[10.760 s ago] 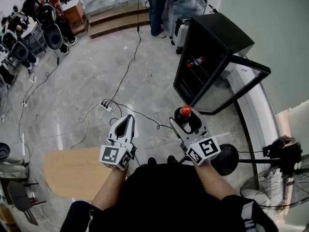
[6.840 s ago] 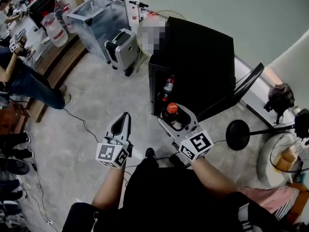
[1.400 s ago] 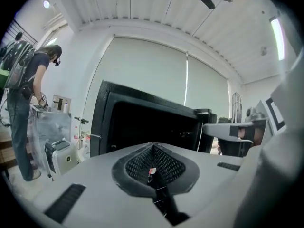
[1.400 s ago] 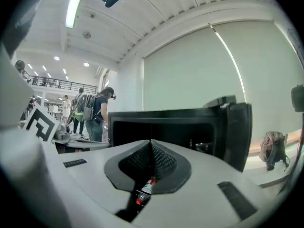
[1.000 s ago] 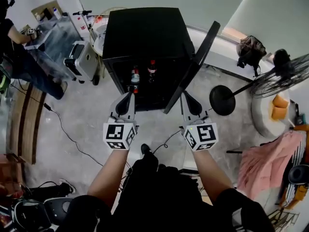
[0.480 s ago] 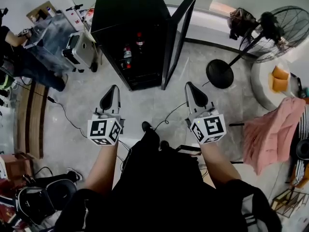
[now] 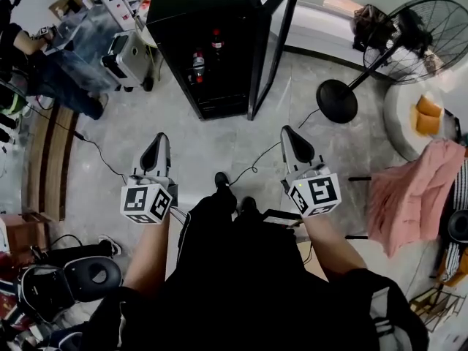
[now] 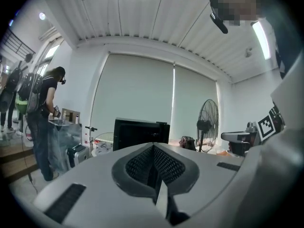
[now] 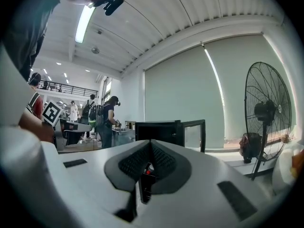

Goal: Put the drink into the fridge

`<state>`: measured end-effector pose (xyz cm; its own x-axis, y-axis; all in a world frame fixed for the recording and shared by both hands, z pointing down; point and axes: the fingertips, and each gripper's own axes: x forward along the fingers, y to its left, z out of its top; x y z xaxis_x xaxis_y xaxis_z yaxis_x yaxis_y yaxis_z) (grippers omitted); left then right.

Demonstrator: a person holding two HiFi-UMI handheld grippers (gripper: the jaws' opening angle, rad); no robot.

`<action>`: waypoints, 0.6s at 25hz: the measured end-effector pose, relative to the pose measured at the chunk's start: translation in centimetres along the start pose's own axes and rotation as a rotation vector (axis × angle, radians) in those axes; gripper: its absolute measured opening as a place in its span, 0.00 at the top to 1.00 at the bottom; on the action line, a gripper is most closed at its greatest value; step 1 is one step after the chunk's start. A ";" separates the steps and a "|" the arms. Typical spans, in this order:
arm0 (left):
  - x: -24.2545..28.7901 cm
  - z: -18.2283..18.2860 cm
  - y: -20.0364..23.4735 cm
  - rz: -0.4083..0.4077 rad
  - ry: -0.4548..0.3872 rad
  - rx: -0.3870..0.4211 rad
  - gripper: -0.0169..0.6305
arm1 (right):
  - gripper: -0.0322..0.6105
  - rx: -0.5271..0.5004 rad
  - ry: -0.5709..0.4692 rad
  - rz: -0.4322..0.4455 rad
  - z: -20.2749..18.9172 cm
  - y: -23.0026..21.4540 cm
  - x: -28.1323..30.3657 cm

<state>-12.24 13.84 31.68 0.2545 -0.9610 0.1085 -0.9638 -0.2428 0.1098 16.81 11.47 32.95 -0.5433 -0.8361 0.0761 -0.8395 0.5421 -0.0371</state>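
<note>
The black fridge point(image 7: 208, 13) stands at the top of the head view with its door point(image 7: 272, 46) swung open to the right. Two red-capped drink bottles point(image 7: 197, 63) stand on its shelves. Both grippers hover over the floor, well short of the fridge. My left gripper point(image 7: 158, 143) is shut and holds nothing. My right gripper point(image 7: 287, 134) is also shut and empty. The left gripper point(image 8: 153, 148) points level at the fridge point(image 8: 140, 132) in its own view. Beyond the right gripper point(image 9: 150, 144) I see the fridge point(image 9: 156, 132) too.
A standing fan point(image 7: 413, 28) with a round base point(image 7: 336, 101) is right of the fridge. A pink cloth point(image 7: 409, 196) lies at the right. Cables point(image 7: 256, 168) run over the floor. A grey case point(image 7: 128, 57) and a person point(image 7: 44, 72) are left of the fridge.
The drink once held in the right gripper now stands in the fridge. Over the last second both shut, empty grippers have drawn back from the fridge, which now looks farther away.
</note>
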 end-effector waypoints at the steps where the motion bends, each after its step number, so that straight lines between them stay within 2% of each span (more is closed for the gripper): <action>1: -0.6 -0.3 0.2 0.005 0.009 0.012 0.95 | 0.92 -0.002 0.003 -0.002 -0.2 0.3 -0.2; 7: -2.9 -2.5 3.5 0.024 0.049 0.020 0.95 | 0.92 -0.020 0.017 -0.063 -0.6 1.8 -0.2; 11: -2.0 -3.2 4.2 -0.027 0.068 0.014 0.95 | 0.92 -0.031 0.031 -0.098 -0.5 2.3 0.6; 15: -1.1 -2.2 5.2 -0.061 0.032 0.001 0.95 | 0.92 -0.033 0.022 -0.114 0.0 3.1 1.7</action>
<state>-17.34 13.95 34.27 0.3155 -0.9395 0.1334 -0.9464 -0.3014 0.1160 13.27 11.74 32.99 -0.4437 -0.8905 0.1001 -0.8948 0.4465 0.0059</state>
